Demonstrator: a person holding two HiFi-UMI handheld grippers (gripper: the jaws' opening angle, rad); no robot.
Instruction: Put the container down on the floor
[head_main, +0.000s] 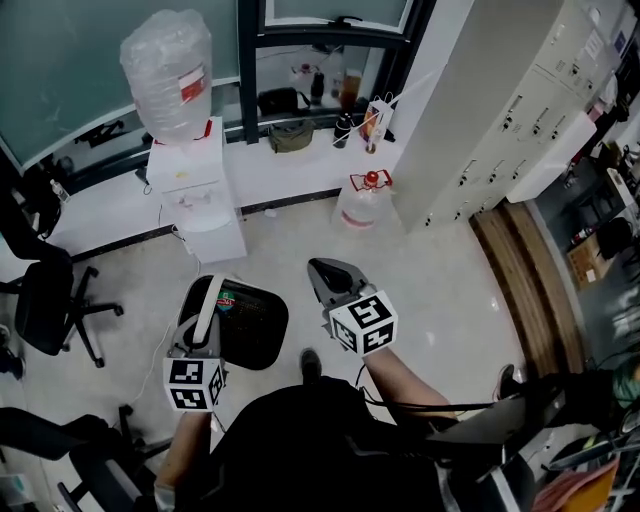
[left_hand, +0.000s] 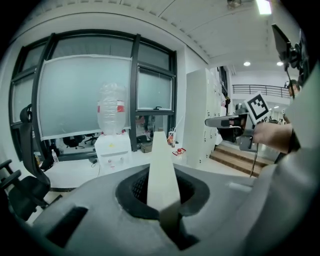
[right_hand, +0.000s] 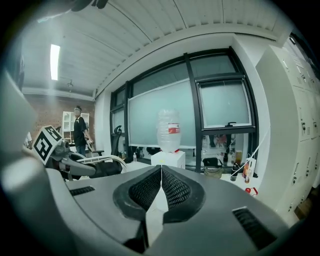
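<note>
The container is a black bin with a white handle and some coloured things inside. It is below me at the left in the head view, over the pale floor; whether it touches the floor I cannot tell. My left gripper is shut on that handle, which stands as a white strip between its jaws. My right gripper is shut with nothing in it, to the right of the bin and apart from it. The right gripper view shows its pads meeting, and the bin at the left.
A water dispenser with a large bottle stands ahead by the window ledge. A water jug sits on the floor to its right. An office chair is at the left, lockers and a wooden step at the right.
</note>
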